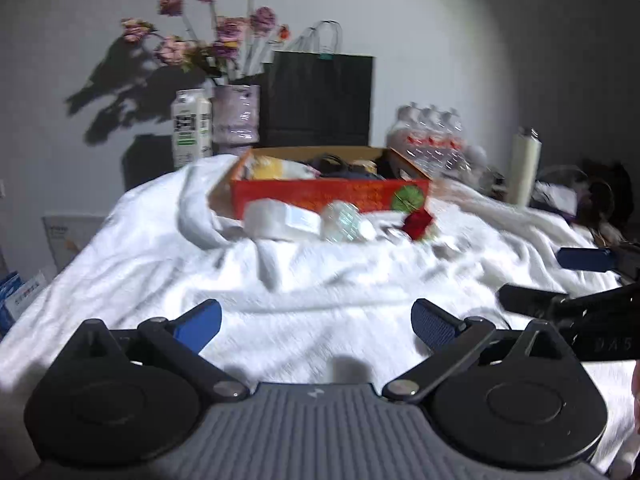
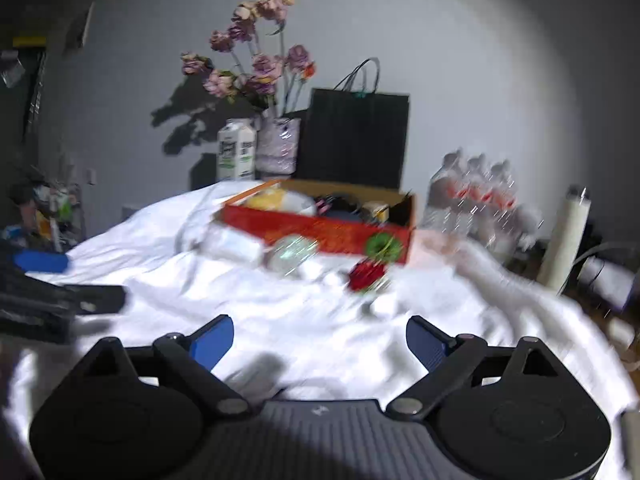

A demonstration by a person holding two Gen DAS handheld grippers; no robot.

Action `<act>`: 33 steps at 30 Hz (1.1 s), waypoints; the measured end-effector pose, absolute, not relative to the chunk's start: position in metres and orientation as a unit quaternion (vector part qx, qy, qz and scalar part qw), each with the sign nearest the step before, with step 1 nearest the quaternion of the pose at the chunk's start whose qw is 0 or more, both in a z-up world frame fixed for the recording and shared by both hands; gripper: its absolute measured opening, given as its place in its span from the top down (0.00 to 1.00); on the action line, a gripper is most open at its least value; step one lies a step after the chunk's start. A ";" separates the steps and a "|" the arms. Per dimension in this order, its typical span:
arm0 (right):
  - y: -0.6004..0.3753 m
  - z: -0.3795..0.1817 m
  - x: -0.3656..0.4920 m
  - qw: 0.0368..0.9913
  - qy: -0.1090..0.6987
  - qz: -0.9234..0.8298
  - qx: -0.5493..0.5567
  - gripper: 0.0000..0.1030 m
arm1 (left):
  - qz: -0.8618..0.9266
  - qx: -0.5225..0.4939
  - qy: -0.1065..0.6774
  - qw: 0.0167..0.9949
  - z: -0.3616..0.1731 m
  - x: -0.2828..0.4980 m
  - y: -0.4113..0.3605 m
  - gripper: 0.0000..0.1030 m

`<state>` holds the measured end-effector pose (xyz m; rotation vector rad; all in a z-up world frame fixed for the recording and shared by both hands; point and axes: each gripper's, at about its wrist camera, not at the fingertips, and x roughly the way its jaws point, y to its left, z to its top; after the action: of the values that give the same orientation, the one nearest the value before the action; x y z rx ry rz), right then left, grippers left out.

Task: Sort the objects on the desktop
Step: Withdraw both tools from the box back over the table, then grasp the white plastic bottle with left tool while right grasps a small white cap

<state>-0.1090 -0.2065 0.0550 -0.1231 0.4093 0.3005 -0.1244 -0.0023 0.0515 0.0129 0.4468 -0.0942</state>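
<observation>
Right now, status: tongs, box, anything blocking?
Left tongs open, empty. Right tongs open, empty. Red box partly filled; clear ball, red item, white roll loose before it. White cloth between is bare.

right claw (image 2: 320,344) open, empty, over white cloth (image 2: 280,312); red box (image 2: 320,232) beyond; blurred

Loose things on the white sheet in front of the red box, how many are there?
3 that I can make out: a white roll on the left, a clear shiny ball in the middle, a small red item on the right. Blur may hide more.
</observation>
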 end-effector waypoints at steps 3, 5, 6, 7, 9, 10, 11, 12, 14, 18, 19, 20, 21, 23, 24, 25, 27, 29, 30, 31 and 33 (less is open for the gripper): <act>-0.201 0.042 -0.118 0.962 0.218 0.147 -0.071 0.10 | -0.031 0.034 0.222 0.974 0.045 -0.120 -0.006 0.00; -0.199 0.037 -0.119 0.963 0.219 0.134 -0.081 0.10 | -0.028 0.022 0.230 0.972 0.041 -0.116 -0.002 0.00; -0.201 0.036 -0.119 0.964 0.217 0.129 -0.081 0.10 | -0.027 0.015 0.236 0.971 0.040 -0.112 0.000 0.00; -0.203 0.037 -0.117 0.966 0.215 0.124 -0.076 0.10 | -0.029 0.010 0.240 0.970 0.038 -0.112 0.002 0.00; -0.208 0.037 -0.112 0.967 0.216 0.119 -0.059 0.10 | -0.032 0.012 0.245 0.969 0.035 -0.107 0.003 0.00; -0.211 0.036 -0.110 0.968 0.216 0.118 -0.052 0.10 | -0.032 0.015 0.243 0.969 0.036 -0.104 0.003 0.00; -0.214 0.035 -0.107 0.968 0.216 0.118 -0.046 0.12 | -0.033 0.018 0.238 0.971 0.038 -0.100 0.004 0.00; -0.215 0.035 -0.103 0.968 0.217 0.121 -0.043 0.13 | -0.039 0.020 0.230 0.972 0.041 -0.095 0.006 0.00; -0.217 0.034 -0.092 0.964 0.228 0.129 -0.036 0.20 | -0.068 0.039 0.206 0.975 0.046 -0.080 0.009 0.00; -0.218 0.042 -0.059 0.960 0.235 0.154 -0.010 0.30 | -0.108 0.097 0.174 0.974 0.051 -0.030 0.016 0.00; -0.216 0.045 -0.049 0.960 0.231 0.161 -0.012 0.30 | -0.106 0.098 0.177 0.974 0.051 -0.013 0.020 0.00; -0.213 0.048 -0.037 0.959 0.228 0.166 -0.019 0.30 | -0.107 0.092 0.188 0.972 0.051 0.006 0.025 0.00; -0.209 0.051 -0.024 0.958 0.227 0.170 -0.030 0.31 | -0.115 0.085 0.203 0.969 0.052 0.025 0.030 0.00; -0.199 0.053 0.004 0.955 0.228 0.181 -0.055 0.37 | -0.123 0.070 0.231 0.963 0.047 0.060 0.039 0.00; -0.195 0.052 0.019 0.952 0.233 0.189 -0.062 0.39 | -0.129 0.067 0.241 0.960 0.043 0.074 0.043 0.00; -0.191 0.051 0.036 0.948 0.241 0.197 -0.063 0.39 | -0.137 0.067 0.246 0.957 0.039 0.084 0.045 0.00; -0.181 0.045 0.068 0.936 0.272 0.213 -0.062 0.40 | -0.173 0.080 0.264 0.946 0.031 0.100 0.047 0.00; -0.167 0.038 0.095 0.923 0.303 0.225 -0.073 0.48 | -0.190 0.073 0.277 0.939 0.025 0.111 0.049 0.01; -0.160 0.034 0.105 0.921 0.303 0.227 -0.085 0.52 | -0.190 0.062 0.282 0.939 0.023 0.116 0.052 0.02; -0.153 0.031 0.115 0.920 0.305 0.228 -0.096 0.54 | -0.190 0.048 0.288 0.937 0.021 0.121 0.055 0.05; -0.144 0.024 0.134 0.918 0.315 0.217 -0.110 0.57 | -0.185 0.015 0.295 0.937 0.020 0.128 0.063 0.21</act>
<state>0.1344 -0.1443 0.0240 -0.2258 0.6472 0.4454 0.1281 0.0632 0.0196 0.0312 0.6027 -0.3774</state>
